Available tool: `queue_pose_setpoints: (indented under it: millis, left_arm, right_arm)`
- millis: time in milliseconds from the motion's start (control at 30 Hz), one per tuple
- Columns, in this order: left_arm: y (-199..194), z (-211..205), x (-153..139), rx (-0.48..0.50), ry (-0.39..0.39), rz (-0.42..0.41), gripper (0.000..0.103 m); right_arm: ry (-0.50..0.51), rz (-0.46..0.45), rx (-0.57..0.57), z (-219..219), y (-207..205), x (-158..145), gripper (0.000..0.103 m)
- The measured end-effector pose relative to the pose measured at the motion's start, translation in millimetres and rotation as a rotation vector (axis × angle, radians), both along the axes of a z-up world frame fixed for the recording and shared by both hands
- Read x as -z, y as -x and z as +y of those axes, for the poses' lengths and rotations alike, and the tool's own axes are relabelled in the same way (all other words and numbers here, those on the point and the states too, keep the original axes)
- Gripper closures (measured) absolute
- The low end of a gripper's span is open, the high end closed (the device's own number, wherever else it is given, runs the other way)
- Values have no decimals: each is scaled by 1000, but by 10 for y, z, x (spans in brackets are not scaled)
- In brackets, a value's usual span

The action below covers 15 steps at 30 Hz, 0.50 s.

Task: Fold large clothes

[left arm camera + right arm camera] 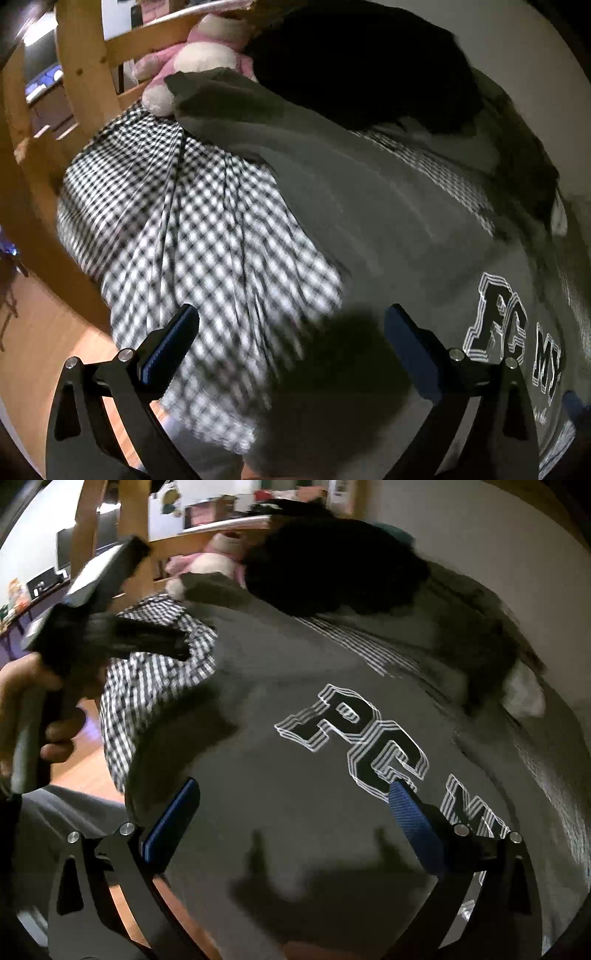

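Between our spread blue pads, the right gripper (291,816) hangs empty above a grey sweatshirt (280,686) that lies flat across a black-and-white checked bedcover (155,679). Large black letters with white outlines (354,738) run diagonally across the sweatshirt, and the right-hand pad (413,816) overlaps them from our angle. To our left we see the left gripper (155,638), blurred, held in a hand (33,709) over the checked cloth near the sweatshirt's edge; whether it touches the cloth we cannot tell. Beyond the sweatshirt sits a dark garment (332,568), with a pink and white plush toy (210,561) beside it against a wooden bed frame (207,535).
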<state>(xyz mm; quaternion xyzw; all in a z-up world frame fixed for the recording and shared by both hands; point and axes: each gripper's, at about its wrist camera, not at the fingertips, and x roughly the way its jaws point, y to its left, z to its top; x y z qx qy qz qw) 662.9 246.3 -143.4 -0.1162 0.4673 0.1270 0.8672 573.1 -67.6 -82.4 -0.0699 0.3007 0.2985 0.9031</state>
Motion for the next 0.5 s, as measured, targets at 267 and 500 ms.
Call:
queue_pose_setpoints:
  millis: [267, 500]
  left_arm:
    - [-855, 940, 184, -97, 85, -92, 4]
    - [-1519, 1595, 343, -110, 194, -69, 4]
  right_arm:
    - [76, -137, -87, 1170, -536, -127, 3]
    - [131, -71, -127, 2106, -1251, -64, 3]
